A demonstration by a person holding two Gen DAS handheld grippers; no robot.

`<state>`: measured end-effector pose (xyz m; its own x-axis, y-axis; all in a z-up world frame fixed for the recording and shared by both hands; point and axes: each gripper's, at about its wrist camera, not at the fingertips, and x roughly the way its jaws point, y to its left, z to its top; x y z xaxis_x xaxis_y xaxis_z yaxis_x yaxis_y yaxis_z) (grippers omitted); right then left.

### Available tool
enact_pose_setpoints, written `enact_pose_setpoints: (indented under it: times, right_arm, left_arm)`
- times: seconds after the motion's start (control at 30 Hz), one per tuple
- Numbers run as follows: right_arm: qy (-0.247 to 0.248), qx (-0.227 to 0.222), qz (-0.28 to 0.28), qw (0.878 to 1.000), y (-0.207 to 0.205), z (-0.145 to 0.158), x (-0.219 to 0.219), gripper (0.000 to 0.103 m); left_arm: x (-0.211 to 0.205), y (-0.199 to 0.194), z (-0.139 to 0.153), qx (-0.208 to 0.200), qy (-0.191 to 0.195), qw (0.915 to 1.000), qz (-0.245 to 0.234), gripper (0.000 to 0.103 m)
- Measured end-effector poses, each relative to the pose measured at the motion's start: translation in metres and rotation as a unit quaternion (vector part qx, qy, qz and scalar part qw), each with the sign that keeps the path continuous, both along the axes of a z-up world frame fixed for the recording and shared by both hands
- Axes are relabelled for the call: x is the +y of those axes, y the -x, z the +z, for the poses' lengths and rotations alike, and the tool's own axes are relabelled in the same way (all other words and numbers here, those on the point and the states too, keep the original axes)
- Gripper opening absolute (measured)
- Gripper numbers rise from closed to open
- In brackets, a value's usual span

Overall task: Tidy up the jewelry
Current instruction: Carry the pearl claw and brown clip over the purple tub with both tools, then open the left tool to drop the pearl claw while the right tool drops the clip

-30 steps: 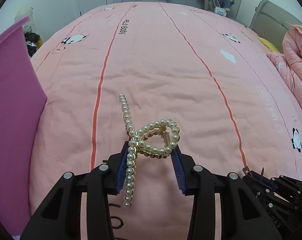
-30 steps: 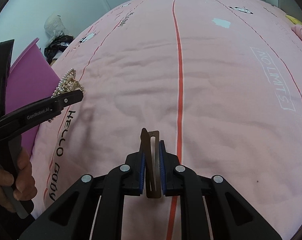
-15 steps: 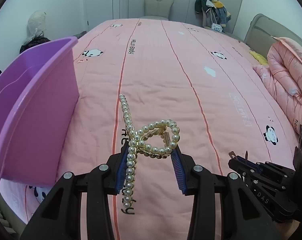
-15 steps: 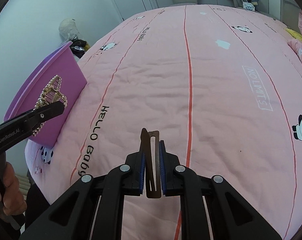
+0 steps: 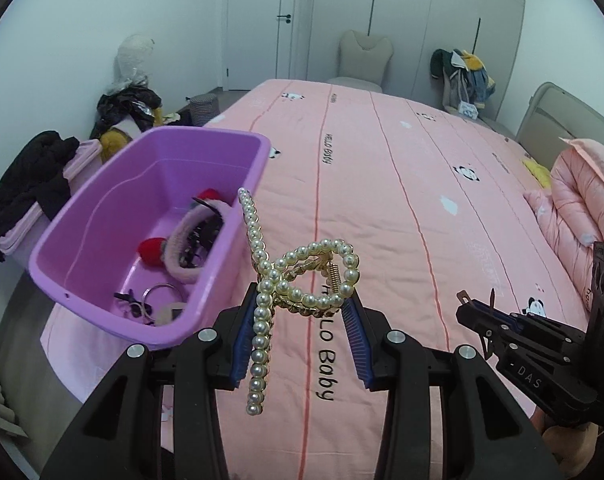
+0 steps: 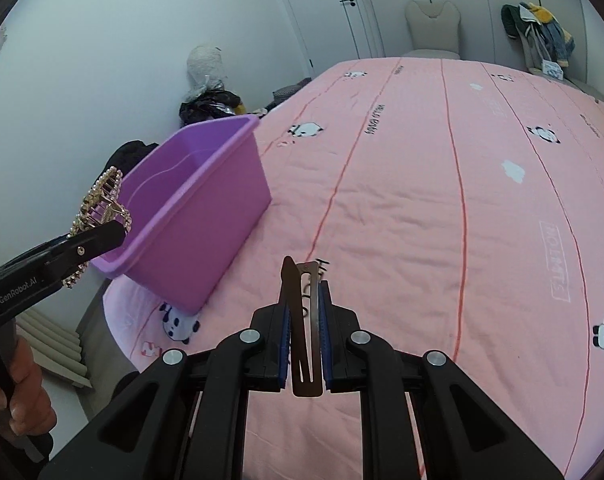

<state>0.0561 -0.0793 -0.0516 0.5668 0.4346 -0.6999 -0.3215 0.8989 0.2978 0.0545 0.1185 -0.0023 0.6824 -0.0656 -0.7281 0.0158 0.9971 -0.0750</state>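
My left gripper is shut on a pearl bow hair claw and holds it in the air, just right of the purple bin. The bin stands on the pink bed's near left corner and holds a pink fuzzy headband, red pompoms and small hair pieces. My right gripper is shut on a flat brown hair clip above the bed. The bin and the pearl claw in the left gripper also show at the left of the right wrist view. The right gripper shows at the left wrist view's lower right.
The pink bedspread with panda prints stretches ahead. A folded pink quilt lies at the right. Clothes and bags sit on the floor left of the bed. A chair stands at the far end.
Both grippers have risen and drawn back with their clips held. The purple bin's inside has come into the left wrist view, and the bin now shows whole in the right wrist view.
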Motion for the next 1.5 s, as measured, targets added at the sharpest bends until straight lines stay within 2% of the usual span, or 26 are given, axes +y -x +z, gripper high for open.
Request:
enact_pose_setpoints:
  times: [0.13,0.33,0.47,0.57,0.7,0.87,1.0,1.23,1.27,1.3,1.37,1.43,1.47,1.5]
  right_arm:
    - [-0.014,-0.026,0.031,0.999,-0.012,0.032,0.038,0.012]
    - [-0.025,-0.039,0.086,0.995,-0.035,0.061,0.105,0.012]
    - [-0.034,-0.035,0.123,0.991,-0.057,0.073,0.151,0.012]
    - [-0.033,-0.03,0.142,0.989,-0.074,0.075,0.184,0.012]
    - [-0.033,-0.008,0.16,0.986,-0.102,0.068,0.222,0.012]
    - [-0.006,0.03,0.174,0.984,-0.128,0.043,0.264,0.012]
    - [-0.001,0.063,0.162,0.985,-0.15,0.026,0.279,0.012]
    - [0.037,0.077,0.142,0.986,-0.172,0.006,0.29,0.013]
    - [0.043,0.077,0.14,0.986,-0.174,0.005,0.29,0.022]
    - [0.049,0.076,0.136,0.987,-0.175,0.004,0.291,0.036]
    - [0.052,0.073,0.13,0.987,-0.177,0.003,0.289,0.054]
    - [0.057,0.067,0.127,0.988,-0.177,0.005,0.288,0.055]
    - [0.062,0.062,0.126,0.988,-0.178,0.005,0.287,0.055]
    - [0.065,0.059,0.126,0.988,-0.177,0.006,0.286,0.055]
  left_arm:
    - [0.045,0.003,0.018,-0.009,-0.009,0.999,0.042,0.04]
    - [0.113,0.005,0.037,-0.018,-0.025,0.9947,0.098,0.04]
    - [0.15,-0.004,0.035,-0.005,-0.025,0.992,0.123,0.04]
    - [0.167,-0.016,0.03,0.008,-0.01,0.9914,0.13,0.04]
    - [0.174,-0.032,0.018,0.027,-0.001,0.9907,0.133,0.04]
    - [0.186,-0.056,-0.005,0.058,0.019,0.9883,0.14,0.04]
    - [0.192,-0.067,-0.017,0.077,0.028,0.9851,0.151,0.04]
    - [0.198,-0.079,-0.033,0.107,0.029,0.9784,0.174,0.041]
    - [0.198,-0.08,-0.036,0.111,0.029,0.9776,0.176,0.041]
    - [0.199,-0.081,-0.038,0.114,0.029,0.977,0.178,0.041]
    - [0.199,-0.081,-0.041,0.123,0.029,0.9752,0.182,0.042]
    - [0.202,-0.081,-0.042,0.128,0.031,0.9735,0.187,0.043]
    - [0.203,-0.081,-0.041,0.126,0.028,0.9729,0.192,0.051]
    - [0.202,-0.08,-0.038,0.123,0.024,0.9724,0.197,0.076]
